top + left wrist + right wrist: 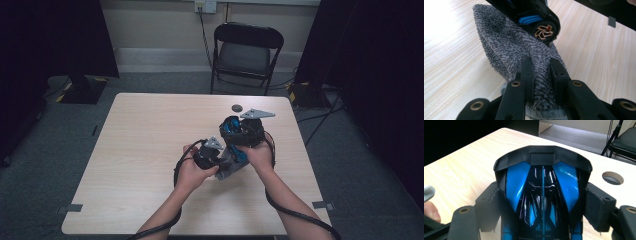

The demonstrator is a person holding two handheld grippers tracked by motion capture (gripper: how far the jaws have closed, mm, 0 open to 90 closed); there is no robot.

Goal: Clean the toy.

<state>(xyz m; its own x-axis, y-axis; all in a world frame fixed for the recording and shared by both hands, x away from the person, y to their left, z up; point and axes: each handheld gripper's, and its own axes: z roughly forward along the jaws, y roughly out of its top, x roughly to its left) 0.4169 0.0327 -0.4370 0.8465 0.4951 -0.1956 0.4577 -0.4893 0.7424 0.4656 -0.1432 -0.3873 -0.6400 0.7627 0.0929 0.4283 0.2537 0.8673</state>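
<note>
High view: both grippers meet mid-table; left gripper view: left gripper pinches the soft grey cloth, grips anywhere; right gripper view: right gripper clamps the glossy, likely slippery toy car by its flanks.

High view looks down on the table; both gripper views sit close (sharing the toy car).
</note>
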